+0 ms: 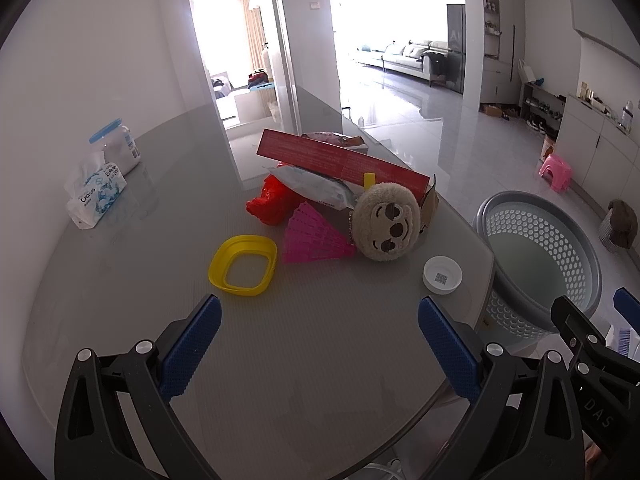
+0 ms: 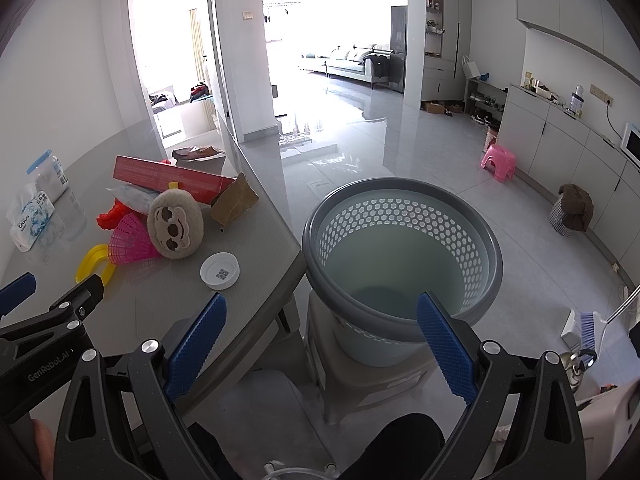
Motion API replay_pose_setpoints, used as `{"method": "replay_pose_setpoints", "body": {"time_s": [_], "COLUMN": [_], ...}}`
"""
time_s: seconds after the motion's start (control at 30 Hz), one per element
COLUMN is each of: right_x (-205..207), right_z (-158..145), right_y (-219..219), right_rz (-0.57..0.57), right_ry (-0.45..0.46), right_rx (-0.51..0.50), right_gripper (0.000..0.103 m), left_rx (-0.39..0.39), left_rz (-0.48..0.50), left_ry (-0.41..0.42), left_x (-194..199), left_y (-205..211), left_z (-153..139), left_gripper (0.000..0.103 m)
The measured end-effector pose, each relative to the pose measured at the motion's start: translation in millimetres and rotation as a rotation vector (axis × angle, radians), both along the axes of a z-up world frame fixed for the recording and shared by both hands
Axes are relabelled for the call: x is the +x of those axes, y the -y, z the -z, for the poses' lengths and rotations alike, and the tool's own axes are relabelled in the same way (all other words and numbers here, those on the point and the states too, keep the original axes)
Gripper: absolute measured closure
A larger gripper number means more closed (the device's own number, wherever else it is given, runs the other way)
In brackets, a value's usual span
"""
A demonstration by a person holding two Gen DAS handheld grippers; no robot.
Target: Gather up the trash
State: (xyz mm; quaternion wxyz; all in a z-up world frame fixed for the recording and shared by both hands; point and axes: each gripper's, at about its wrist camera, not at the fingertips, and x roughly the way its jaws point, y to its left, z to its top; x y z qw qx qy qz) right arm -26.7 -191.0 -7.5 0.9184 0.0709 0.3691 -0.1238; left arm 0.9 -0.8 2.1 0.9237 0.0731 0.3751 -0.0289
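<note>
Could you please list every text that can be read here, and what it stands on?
"GenRobot.AI": left gripper body.
"DAS": right gripper body.
QR code, no words: white lid.
Blue logo on the tissue pack: too blurred.
Red box print and jar label: too small.

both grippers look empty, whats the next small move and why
Probably ease the open left gripper forward to the white lid: it lies alone on the table, nearest the basket, which looks empty. The right gripper, also open, is over the basket.
</note>
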Motion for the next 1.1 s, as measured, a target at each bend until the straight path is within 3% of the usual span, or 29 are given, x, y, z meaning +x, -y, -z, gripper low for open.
{"method": "replay_pose_setpoints", "body": {"time_s": [0.37,0.6,1.1], "right_x": [3,12,87], "right_z": [3,21,59], "right_y": [0,-4,-45], "right_rz": [-0.029,-0.074,-0.204], "right_ry": [-0.011,-0.02,-0.039], "right_rx": [0.034,0.101,0.052], "right_gripper": [0.011,0.011,0.011], "left_rx": [-0.016,0.014,0.012], "left_rz": [0.002,-0.081,-0.183], "left_ry": [-0.031,-0.069,-0.08], "left_x": [6,17,43], "left_y": [-7,-40,-102], "left_z": [6,31,47], "left_gripper": [0.006,0.006,0.006]}}
